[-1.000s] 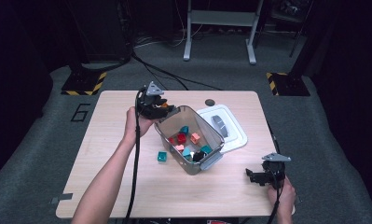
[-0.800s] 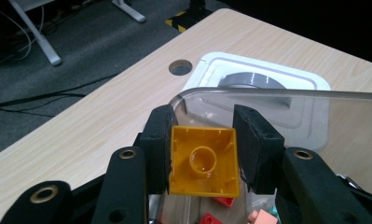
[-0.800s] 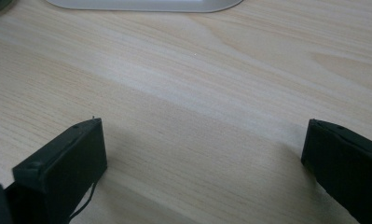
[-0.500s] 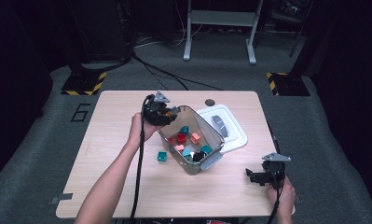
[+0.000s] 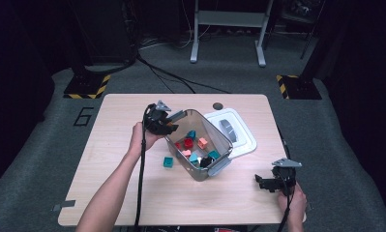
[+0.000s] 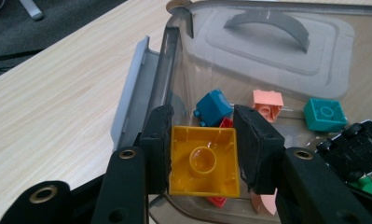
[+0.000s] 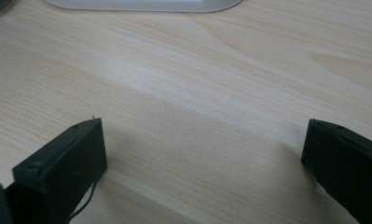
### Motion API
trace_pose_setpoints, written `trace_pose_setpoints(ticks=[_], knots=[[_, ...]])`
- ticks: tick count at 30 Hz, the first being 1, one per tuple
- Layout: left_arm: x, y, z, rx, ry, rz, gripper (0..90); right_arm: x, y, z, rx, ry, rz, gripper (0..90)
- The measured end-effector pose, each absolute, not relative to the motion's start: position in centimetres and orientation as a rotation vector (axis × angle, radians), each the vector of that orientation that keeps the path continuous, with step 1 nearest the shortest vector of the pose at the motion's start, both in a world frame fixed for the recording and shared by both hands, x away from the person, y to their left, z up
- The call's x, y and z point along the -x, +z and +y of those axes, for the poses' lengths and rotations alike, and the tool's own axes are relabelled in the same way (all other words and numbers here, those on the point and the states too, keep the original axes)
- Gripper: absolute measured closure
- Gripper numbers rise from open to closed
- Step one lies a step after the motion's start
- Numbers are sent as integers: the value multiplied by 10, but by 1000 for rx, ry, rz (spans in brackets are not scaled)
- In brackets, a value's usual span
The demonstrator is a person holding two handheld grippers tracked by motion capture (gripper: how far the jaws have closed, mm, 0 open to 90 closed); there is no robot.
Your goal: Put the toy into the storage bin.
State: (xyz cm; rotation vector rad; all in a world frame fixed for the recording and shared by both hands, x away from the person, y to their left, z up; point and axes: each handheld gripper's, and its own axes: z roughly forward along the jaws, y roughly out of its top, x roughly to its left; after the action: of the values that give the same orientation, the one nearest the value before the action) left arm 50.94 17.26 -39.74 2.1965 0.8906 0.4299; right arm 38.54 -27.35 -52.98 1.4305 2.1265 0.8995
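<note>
One light, stiff yellow brick (image 6: 203, 161) sits pinched by its flat sides in the left claw (image 6: 202, 149), over the clear bin (image 5: 215, 133); right claw (image 7: 202, 154) gapes empty.

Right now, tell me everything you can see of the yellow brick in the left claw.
The yellow brick is a square building block of glossy plastic, seen from its hollow underside: thin walls around a single round tube in the middle. The left claw is shut on it, one black pad pressed flat on each of two opposite sides, and it sits level between them. It hangs at the near rim of the clear bin, above the loose bricks inside. Nothing but the pads touches it.
</note>
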Motion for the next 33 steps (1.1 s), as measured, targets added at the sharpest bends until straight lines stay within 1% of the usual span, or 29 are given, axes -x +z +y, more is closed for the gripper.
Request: trace_pose_setpoints(ticks=[4,6,7,8,11,12,13,14,15,17,19,24,25,26,29,31,32,33], knots=[[-509,-401,173,-2209,401,894,569,-385,-530,-274,-1428,899,2129,0],[-507,-400,174,-2192,385,875,490,-385,-530,-274,-1423,895,2131,0],[-503,-397,174,-2180,409,863,404,-385,-530,-274,-1420,893,2134,0],[-503,-397,174,-2180,409,863,353,-385,-530,-274,-1420,893,2134,0],[-493,-392,181,-2144,441,867,232,-385,-530,-274,-1423,895,2131,0],[-490,-390,185,-2138,453,867,232,-385,-530,-274,-1427,898,2130,0],[-484,-388,194,-2114,463,871,181,-385,-530,-274,-1422,894,2133,0],[-484,-388,194,-2114,463,871,167,-385,-530,-274,-1422,894,2133,0],[-475,-388,203,-2094,477,882,150,-385,-530,-274,-1422,894,2133,0],[-469,-389,210,-2079,484,888,147,-385,-530,-274,-1426,896,2130,0],[-462,-393,218,-2086,494,890,121,-385,-530,-274,-1426,896,2130,0],[-447,-412,240,-2065,507,930,68,-385,-530,-274,-1423,894,2133,0],[-442,-420,246,-2054,512,940,57,-385,-530,-274,-1429,898,2129,0],[-442,-420,246,-2054,512,940,55,-385,-530,-274,-1429,898,2129,0],[-436,-441,250,-2052,547,973,45,-385,-530,-274,-1427,898,2130,0],[-431,-460,248,-2039,535,1003,43,-385,-530,-274,-1429,898,2128,0],[-431,-460,248,-2039,535,1003,43,-385,-530,-274,-1429,898,2128,0],[-430,-468,246,-2032,528,1009,43,-385,-530,-274,-1427,898,2130,0]])
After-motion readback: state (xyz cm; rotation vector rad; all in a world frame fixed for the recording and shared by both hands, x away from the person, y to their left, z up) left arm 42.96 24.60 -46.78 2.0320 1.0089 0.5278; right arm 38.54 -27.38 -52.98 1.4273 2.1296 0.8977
